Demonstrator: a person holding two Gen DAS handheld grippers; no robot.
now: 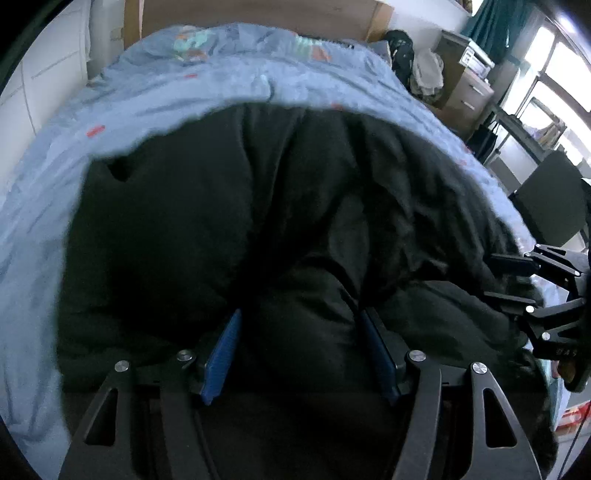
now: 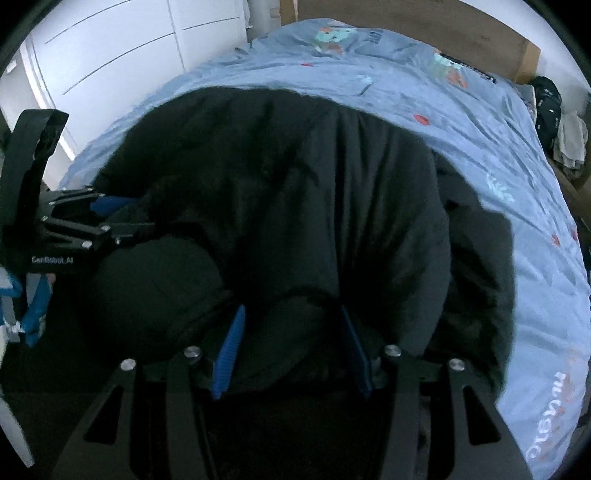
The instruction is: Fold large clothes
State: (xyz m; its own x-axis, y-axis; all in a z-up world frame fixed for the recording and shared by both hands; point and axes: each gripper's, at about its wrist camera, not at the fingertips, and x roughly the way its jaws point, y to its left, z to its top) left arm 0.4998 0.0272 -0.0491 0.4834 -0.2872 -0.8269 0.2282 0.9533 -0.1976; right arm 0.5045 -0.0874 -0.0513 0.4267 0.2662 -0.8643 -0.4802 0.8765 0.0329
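Observation:
A big black padded jacket [image 1: 221,203] lies bunched on a bed with a light blue printed sheet [image 1: 184,85]. My left gripper [image 1: 300,317] points down into the jacket's near edge, and a puffy fold fills the gap between its blue pads [image 1: 225,350]. My right gripper [image 2: 292,310] does the same further right on the jacket [image 2: 295,166], with a bulge of black fabric held between its pads. Each gripper shows in the other's view: the right gripper [image 1: 498,278] at the jacket's right side, the left gripper [image 2: 122,218] at its left.
The blue sheet [image 2: 480,129] spreads beyond the jacket to a wooden headboard [image 1: 258,14]. White wardrobe doors [image 2: 110,55] stand left of the bed. A dark bag [image 1: 402,51], a heap of clothes and a wooden cabinet [image 1: 465,85] stand at the right, near a window [image 1: 554,74].

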